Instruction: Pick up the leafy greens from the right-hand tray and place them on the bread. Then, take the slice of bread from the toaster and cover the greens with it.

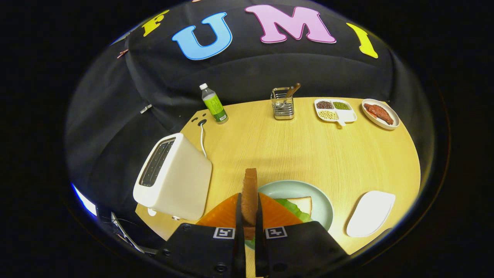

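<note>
Bread slice (pixel 250 193) stands up on its edge between the two fingers of the gripper (pixel 249 224). Both fingers press on its flat sides, so the gripper is pinching the bread. The brown crust points up.

Below and just past the fingers sits a round pale green plate (pixel 308 191) on the wooden table (pixel 308 154). On the plate lies another slice of white bread (pixel 303 204), with leafy greens (pixel 289 206) lying over part of it. The fingers hide part of the plate. Something flat and orange (pixel 270 214) shows right behind the fingers, and what it is cannot be told.

A white toaster (pixel 173 175) stands on the table to the left of the held bread, near the plate. Its white cord (pixel 202 139) runs back to a hole in the table. To the right of the plate lies a white tray (pixel 370 212).

At the far side of the table stand a bottle (pixel 213 103) with a green label and a metal holder (pixel 283 103) with a wooden handle sticking out. Next to the holder is a white dish (pixel 335 110) with three kinds of beans in it. Beside that is a small white plate (pixel 380 113) with a reddish piece of meat.
</note>
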`<action>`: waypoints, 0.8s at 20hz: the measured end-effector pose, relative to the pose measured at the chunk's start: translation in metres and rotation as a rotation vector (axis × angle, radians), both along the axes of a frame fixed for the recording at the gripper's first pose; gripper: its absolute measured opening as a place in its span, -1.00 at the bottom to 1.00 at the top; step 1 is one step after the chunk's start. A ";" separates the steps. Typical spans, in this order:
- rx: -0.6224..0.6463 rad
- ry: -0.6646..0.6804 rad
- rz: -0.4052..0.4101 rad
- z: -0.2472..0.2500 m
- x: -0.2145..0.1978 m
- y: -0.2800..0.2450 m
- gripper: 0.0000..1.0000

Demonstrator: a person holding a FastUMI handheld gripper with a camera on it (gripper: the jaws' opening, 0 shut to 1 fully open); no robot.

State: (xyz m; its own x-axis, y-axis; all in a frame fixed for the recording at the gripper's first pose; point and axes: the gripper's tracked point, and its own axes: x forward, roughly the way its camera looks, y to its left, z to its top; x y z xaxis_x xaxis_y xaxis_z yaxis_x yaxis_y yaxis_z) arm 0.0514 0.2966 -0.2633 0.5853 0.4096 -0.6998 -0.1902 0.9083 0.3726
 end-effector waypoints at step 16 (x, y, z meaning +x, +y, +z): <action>-0.189 0.005 -0.040 -0.061 -0.004 -0.067 -0.08</action>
State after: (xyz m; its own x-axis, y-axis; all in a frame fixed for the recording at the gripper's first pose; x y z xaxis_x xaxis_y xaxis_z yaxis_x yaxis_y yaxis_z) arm 0.0472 0.2291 -0.3240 0.5944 0.2471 -0.7653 -0.1511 0.9690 0.1954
